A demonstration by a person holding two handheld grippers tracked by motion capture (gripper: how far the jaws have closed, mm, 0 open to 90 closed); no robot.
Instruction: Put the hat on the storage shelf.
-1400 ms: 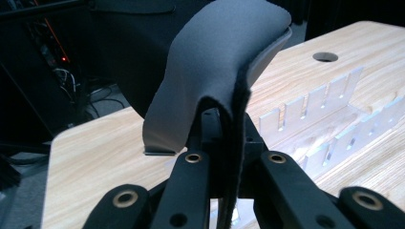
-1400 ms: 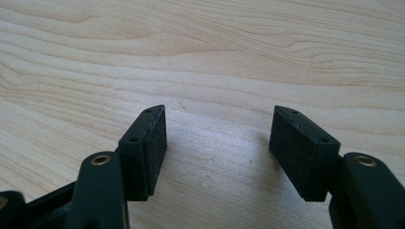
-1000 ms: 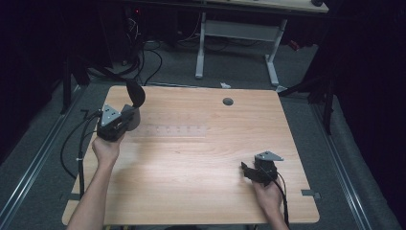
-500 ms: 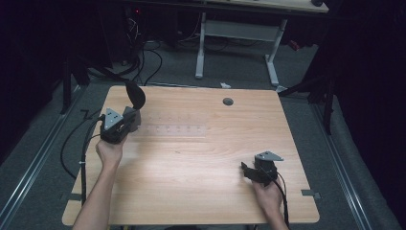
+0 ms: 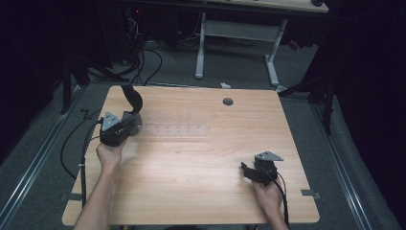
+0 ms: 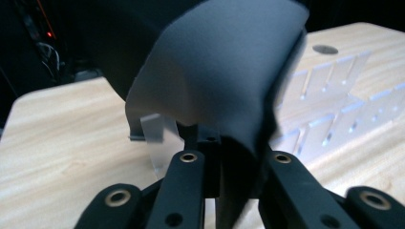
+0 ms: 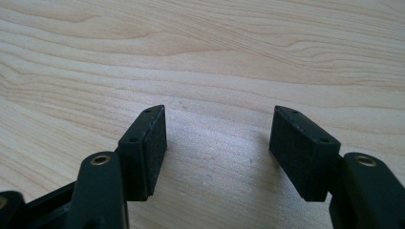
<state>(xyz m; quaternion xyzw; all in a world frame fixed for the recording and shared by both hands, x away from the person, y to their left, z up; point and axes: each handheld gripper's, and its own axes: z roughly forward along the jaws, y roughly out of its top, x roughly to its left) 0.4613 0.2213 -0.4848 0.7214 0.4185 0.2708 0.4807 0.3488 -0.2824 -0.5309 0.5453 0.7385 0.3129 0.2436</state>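
My left gripper sits at the bench's far-left area, jaws just eased slightly apart, the dark fabric strip between them — it arches up over the clear acrylic rack lying just beside. Whether the pads still press the strip, I cannot tell. My right gripper rests near the bench's near-right edge, its 2 jaws apart over bare wood.
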